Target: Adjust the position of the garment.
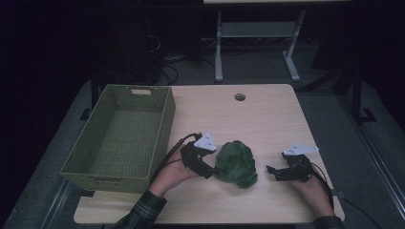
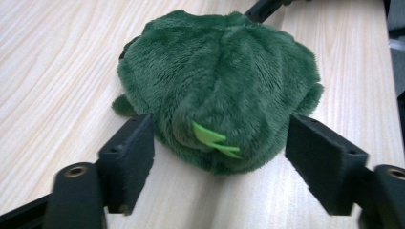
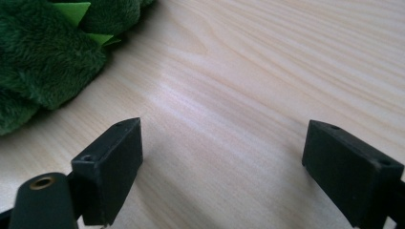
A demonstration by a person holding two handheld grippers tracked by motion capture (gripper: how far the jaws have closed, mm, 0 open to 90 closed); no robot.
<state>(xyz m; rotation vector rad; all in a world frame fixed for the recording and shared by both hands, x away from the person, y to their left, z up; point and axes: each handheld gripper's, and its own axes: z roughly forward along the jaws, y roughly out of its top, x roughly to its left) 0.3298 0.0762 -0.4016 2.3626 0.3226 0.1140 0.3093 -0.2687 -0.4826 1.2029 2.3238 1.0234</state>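
A green woven basket (image 1: 119, 136) with straight sides sits on the left of the pale wood table (image 1: 267, 114). Next to it, the left gripper (image 1: 213, 168) has its jaws wide apart on both sides of a round, fuzzy dark green plush (image 1: 236, 163), not squeezing it. The plush has small bright green spikes (image 2: 215, 140). The right gripper (image 1: 270, 171) is open over bare wood, just beside the plush.

A pale wooden tabletop (image 1: 267, 114) with a round cable hole (image 1: 239, 97) near its far edge. A green woven basket (image 1: 160, 125) occupies the left side. Beyond the far edge, a white desk frame (image 1: 253, 33) on dark floor.
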